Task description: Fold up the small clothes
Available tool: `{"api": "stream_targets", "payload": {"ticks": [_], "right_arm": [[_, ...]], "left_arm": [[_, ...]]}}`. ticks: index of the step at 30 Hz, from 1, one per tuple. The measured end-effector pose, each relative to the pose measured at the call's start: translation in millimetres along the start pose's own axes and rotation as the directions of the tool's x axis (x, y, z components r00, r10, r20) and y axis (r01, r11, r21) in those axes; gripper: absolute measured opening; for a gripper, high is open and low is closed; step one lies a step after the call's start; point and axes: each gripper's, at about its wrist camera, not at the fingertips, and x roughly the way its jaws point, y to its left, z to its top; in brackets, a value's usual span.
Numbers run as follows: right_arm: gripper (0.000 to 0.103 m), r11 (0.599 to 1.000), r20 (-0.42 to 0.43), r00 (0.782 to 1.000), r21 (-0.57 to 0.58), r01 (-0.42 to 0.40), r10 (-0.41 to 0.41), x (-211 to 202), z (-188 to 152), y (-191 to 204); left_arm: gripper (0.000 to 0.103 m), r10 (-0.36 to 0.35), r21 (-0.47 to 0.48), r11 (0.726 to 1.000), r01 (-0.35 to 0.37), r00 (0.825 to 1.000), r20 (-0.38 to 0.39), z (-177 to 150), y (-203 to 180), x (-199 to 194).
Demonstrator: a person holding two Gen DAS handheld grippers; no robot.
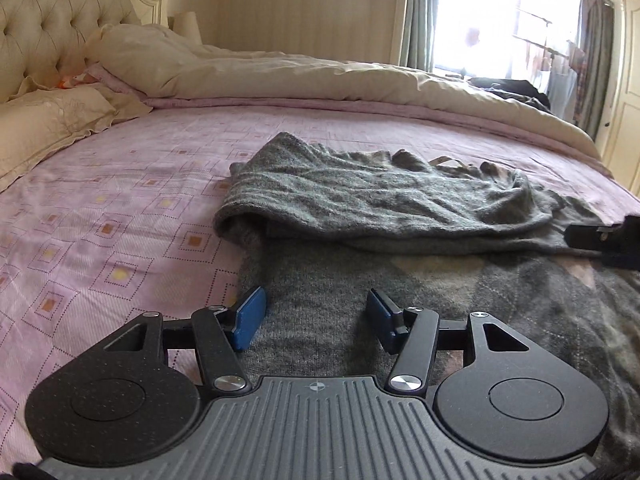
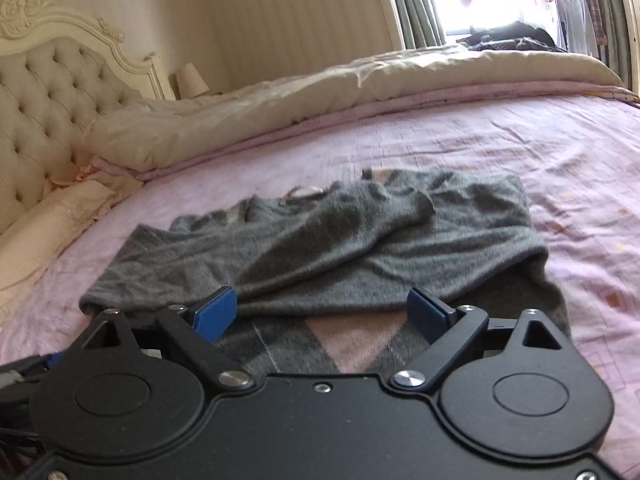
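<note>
A grey knit sweater (image 1: 360,200) with a pink and grey argyle front lies on the pink bed sheet (image 1: 120,200). Its far part is folded over toward me in a rumpled band. My left gripper (image 1: 316,322) is open and empty, low over the sweater's near left edge. In the right wrist view the sweater (image 2: 340,248) lies just ahead. My right gripper (image 2: 324,314) is open and empty, low over the argyle part near the fold's edge. The right gripper's tip also shows at the right edge of the left wrist view (image 1: 612,240).
A cream duvet (image 1: 300,76) is bunched along the far side of the bed. Pillows (image 1: 52,120) and a tufted headboard (image 1: 48,20) stand at the left. Dark clothes (image 2: 508,40) lie at the far right by the bright window (image 1: 500,12).
</note>
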Motion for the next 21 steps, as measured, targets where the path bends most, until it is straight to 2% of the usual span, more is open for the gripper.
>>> {"api": "stream_targets", "payload": {"ticks": [2, 3, 4, 6, 8, 11, 17, 18, 19, 20, 21], "right_arm": [[0.093, 1.000, -0.011, 1.000, 0.004, -0.013, 0.013, 8, 20, -6], [0.088, 1.000, -0.020, 1.000, 0.010, -0.004, 0.005, 15, 28, -10], [0.077, 1.000, -0.031, 0.999, 0.018, 0.012, -0.012, 24, 38, -16], [0.068, 0.998, -0.059, 0.997, 0.025, 0.057, -0.055, 44, 52, -26], [0.069, 0.995, -0.085, 0.992, 0.027, 0.099, -0.097, 62, 61, -34], [0.069, 0.988, -0.140, 0.981, 0.062, 0.145, -0.135, 81, 66, -49], [0.065, 0.983, -0.234, 0.963, 0.089, 0.159, -0.134, 105, 64, -57], [0.056, 0.984, -0.247, 0.960, 0.084, 0.155, -0.130, 107, 63, -55], [0.043, 0.985, -0.261, 0.956, 0.073, 0.155, -0.131, 109, 62, -53], [0.036, 0.986, -0.268, 0.954, 0.060, 0.154, -0.132, 110, 63, -50], [0.023, 0.988, -0.266, 0.955, 0.049, 0.145, -0.127, 108, 65, -47]], "left_arm": [[0.055, 0.008, 0.012, 1.000, -0.008, 1.000, 0.001, -1, -2, 0], [0.055, 0.010, 0.014, 1.000, -0.010, 1.000, 0.000, -1, -2, 2], [0.056, 0.009, 0.011, 1.000, -0.009, 1.000, -0.001, -1, -2, 2], [0.056, -0.006, -0.007, 1.000, 0.006, 1.000, -0.003, -1, 2, 3], [0.056, -0.015, -0.022, 1.000, 0.015, 1.000, -0.002, -2, 4, 4], [0.057, 0.010, 0.010, 1.000, -0.010, 1.000, -0.007, -1, -2, 5], [0.057, 0.012, 0.013, 1.000, -0.012, 1.000, -0.007, -2, -2, 5], [0.057, 0.013, 0.015, 1.000, -0.013, 1.000, -0.007, -2, -2, 5], [0.057, 0.013, 0.015, 1.000, -0.013, 1.000, -0.007, -2, -2, 5], [0.057, 0.014, 0.017, 1.000, -0.014, 1.000, -0.007, -2, -3, 5], [0.057, 0.014, 0.016, 1.000, -0.014, 1.000, -0.007, -2, -2, 5]]}}
